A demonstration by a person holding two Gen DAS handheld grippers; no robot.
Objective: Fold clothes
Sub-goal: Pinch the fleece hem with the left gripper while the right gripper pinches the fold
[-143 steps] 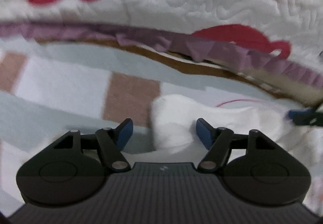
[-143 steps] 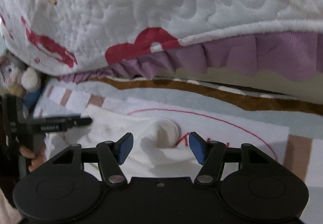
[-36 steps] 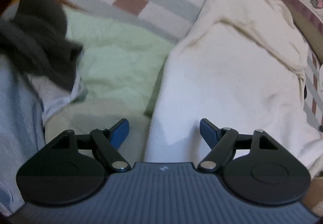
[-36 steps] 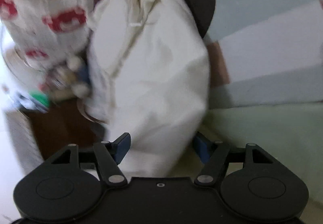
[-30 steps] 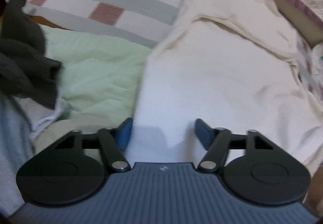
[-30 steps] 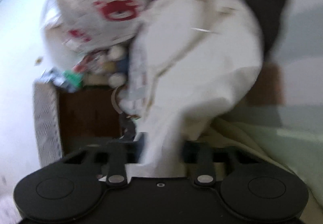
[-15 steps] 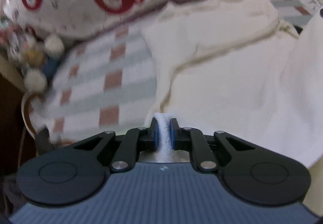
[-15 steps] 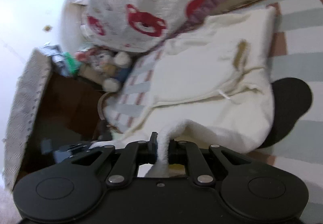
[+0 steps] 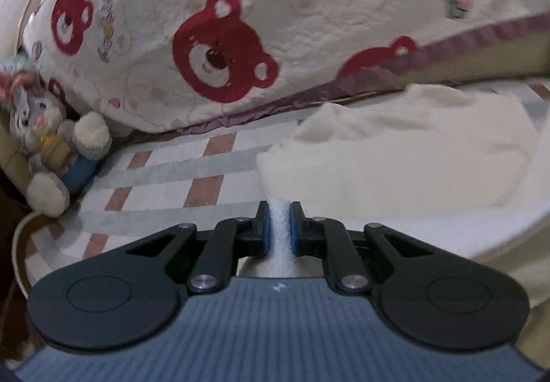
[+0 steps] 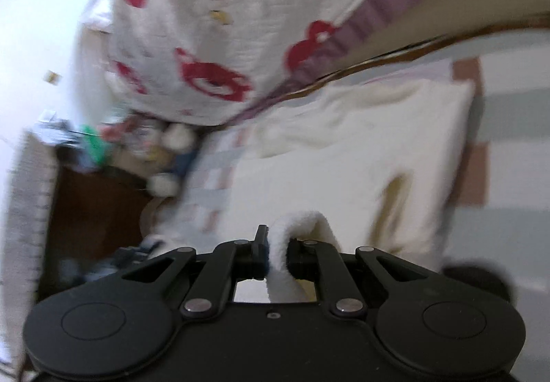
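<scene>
A cream-white fleece garment (image 9: 405,155) lies spread on the striped bed sheet (image 9: 165,182). My left gripper (image 9: 279,222) is shut on a pinched edge of the garment, which stretches away to the right. In the right wrist view my right gripper (image 10: 276,253) is shut on another edge of the same garment (image 10: 343,155), with a fold looping over the fingers (image 10: 298,258). The garment's far part lies flat against the quilt's edge.
A white quilt with red bear prints (image 9: 220,48) and a purple frill is heaped along the back of the bed (image 10: 206,38). A plush rabbit (image 9: 44,141) sits at the left bed edge. A dark wooden cabinet (image 10: 89,210) stands beside the bed.
Both grippers went from open over the garment to shut on its edges about a second ago. Since then both have carried the edges toward the quilt and the garment lies more folded over.
</scene>
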